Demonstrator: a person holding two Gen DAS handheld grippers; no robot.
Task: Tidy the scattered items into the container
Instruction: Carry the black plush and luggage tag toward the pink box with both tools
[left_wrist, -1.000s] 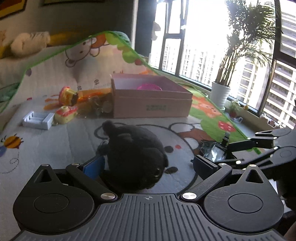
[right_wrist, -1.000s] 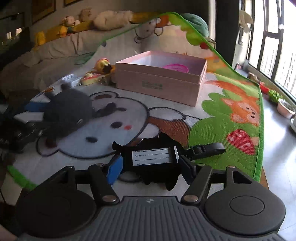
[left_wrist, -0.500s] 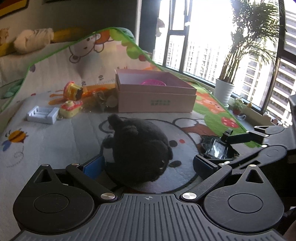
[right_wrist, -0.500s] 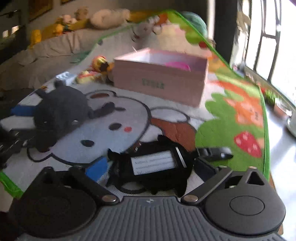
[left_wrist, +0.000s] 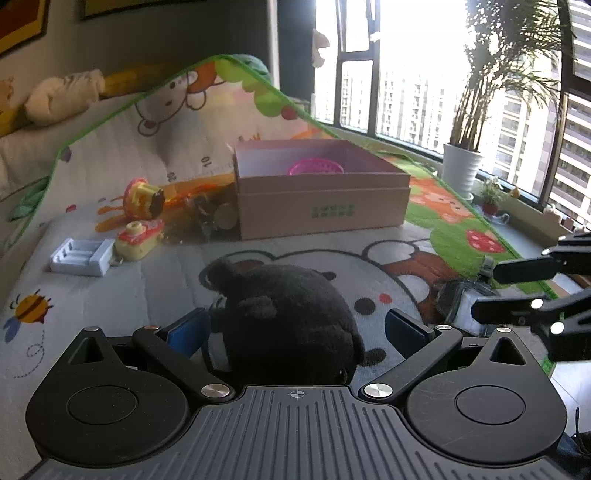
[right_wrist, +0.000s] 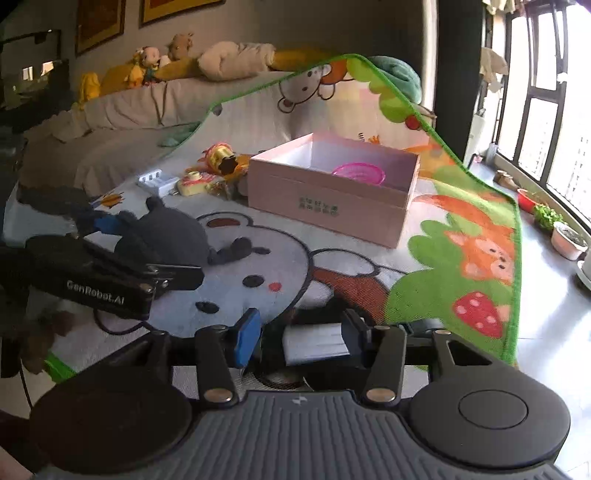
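On the play mat, left gripper (left_wrist: 295, 326) spreads wide around black plush (left_wrist: 291, 317); right gripper (right_wrist: 301, 334) clamps luggage tag (right_wrist: 314, 341)

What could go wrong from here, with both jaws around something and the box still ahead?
The left gripper stands open around the black plush toy; a shallow close could pinch only fur and slip. The right gripper seems to pinch the black luggage tag near its edge, so it may swing or drop. Both loads heading to the pink box risk the grippers colliding.
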